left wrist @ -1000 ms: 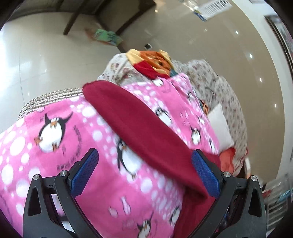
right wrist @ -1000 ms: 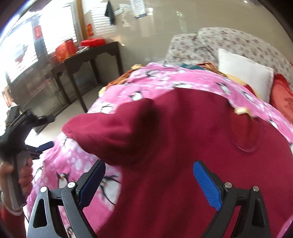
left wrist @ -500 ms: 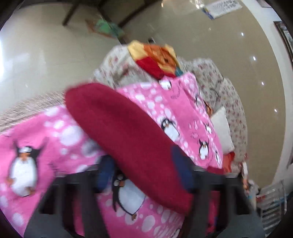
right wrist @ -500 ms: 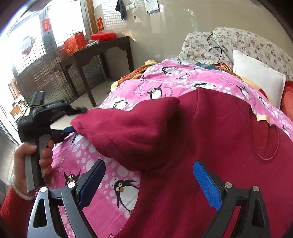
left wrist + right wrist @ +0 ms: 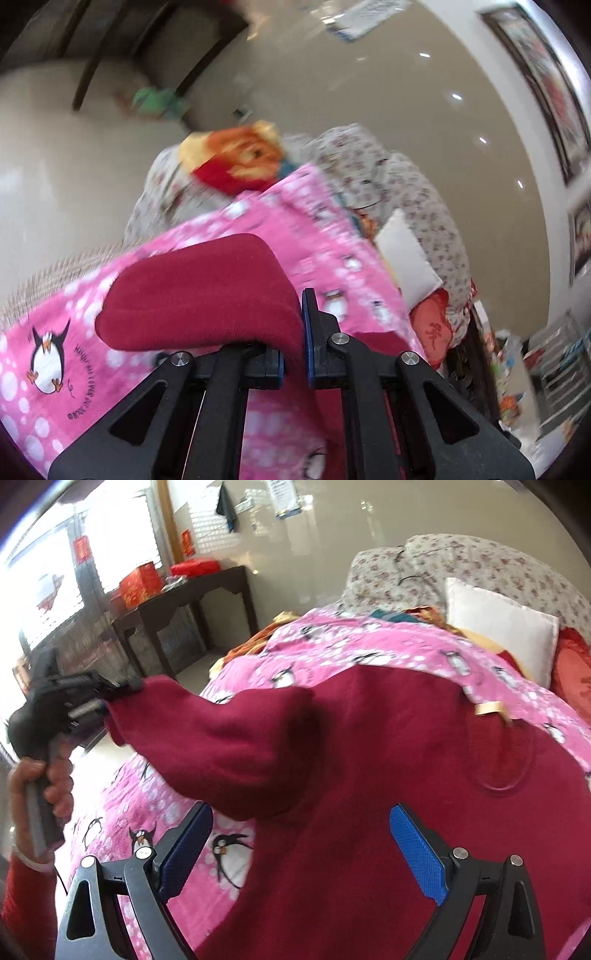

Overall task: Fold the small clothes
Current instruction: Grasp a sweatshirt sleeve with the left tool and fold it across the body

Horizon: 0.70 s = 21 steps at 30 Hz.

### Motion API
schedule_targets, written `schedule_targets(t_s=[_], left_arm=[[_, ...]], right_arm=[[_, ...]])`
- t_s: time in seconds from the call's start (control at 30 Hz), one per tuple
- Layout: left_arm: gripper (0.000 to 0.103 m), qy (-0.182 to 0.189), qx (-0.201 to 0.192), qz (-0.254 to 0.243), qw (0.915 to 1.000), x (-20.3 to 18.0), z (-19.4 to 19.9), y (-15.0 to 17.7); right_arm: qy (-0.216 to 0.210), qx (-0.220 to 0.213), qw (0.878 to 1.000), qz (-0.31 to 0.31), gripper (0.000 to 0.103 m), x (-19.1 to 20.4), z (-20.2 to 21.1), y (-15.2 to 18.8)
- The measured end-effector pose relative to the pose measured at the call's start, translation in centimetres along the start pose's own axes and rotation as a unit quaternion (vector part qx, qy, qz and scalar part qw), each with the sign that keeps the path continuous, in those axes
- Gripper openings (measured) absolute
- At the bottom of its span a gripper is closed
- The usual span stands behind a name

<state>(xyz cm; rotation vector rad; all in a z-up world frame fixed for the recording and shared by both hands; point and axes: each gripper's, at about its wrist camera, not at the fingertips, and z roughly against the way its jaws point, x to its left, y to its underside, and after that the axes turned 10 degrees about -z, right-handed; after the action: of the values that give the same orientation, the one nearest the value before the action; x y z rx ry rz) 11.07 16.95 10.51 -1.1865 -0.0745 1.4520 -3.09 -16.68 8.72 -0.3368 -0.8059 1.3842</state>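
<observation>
Garment: dark red sweater (image 5: 388, 782) lies spread on the pink penguin blanket (image 5: 332, 657) covering the bed; its body is flat and unfolded, collar end toward the pillows.
Sleeve: your left claw (image 5: 295, 332) has the cuff end of one sleeve (image 5: 207, 734) pinched and raised off the blanket; in the right wrist view the sleeve hangs stretched between the claw and the shoulder.
Left claw: you have just been closing it, and it is now clamped on the sleeve fabric, with red cloth bunched between the pads and draped over the left one.
Right claw: your right claw (image 5: 299, 849) stands wide apart and grips nothing; it hovers over the lower body of the sweater, and no pad touches the cloth as far as the view shows.
Done: sweater laid out, first sleeve taken up.
Left: by my judgement nearly everything. You have yet to lay this sleeve across the body, and the far sleeve, hidden from both views, likely needs the same; then the body folds.
Stage: early, first fold barely begun.
Surroundings: white pillow (image 5: 498, 627) and floral bedding (image 5: 461, 561) sit at the head of the bed, apart from the work.
</observation>
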Motion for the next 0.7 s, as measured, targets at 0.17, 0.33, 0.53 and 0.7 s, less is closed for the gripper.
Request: schedule_targets(t_s=[0.17,0.33,0.53,0.7], left_arm=[[0.007,0.043,-0.013,-0.097,0.9943,-9.4,0.3,0.0],[0.007,0.099,0.012,-0.173,0.9799,-18.1,-2.0,2.9],[0.007,0.156,0.088,-0.245,0.9528,-25.9,-8.3,11.9],[0.011,0.183,0.152,-0.311,0.9202,-29.2,-13.4,19.9]], right_arm=[[0.023,-0.022,0.999,-0.029,0.096,-3.8,2.9,-0.3],[0.064,-0.035,0.996,-0.057,0.096,-8.8,5.7,0.3],[0.122,-0.049,0.983,-0.127,0.096,-17.0,9.2,1.8],[0.133,-0.043,0.970,-0.197,0.096,-22.5,11.0,3.7]])
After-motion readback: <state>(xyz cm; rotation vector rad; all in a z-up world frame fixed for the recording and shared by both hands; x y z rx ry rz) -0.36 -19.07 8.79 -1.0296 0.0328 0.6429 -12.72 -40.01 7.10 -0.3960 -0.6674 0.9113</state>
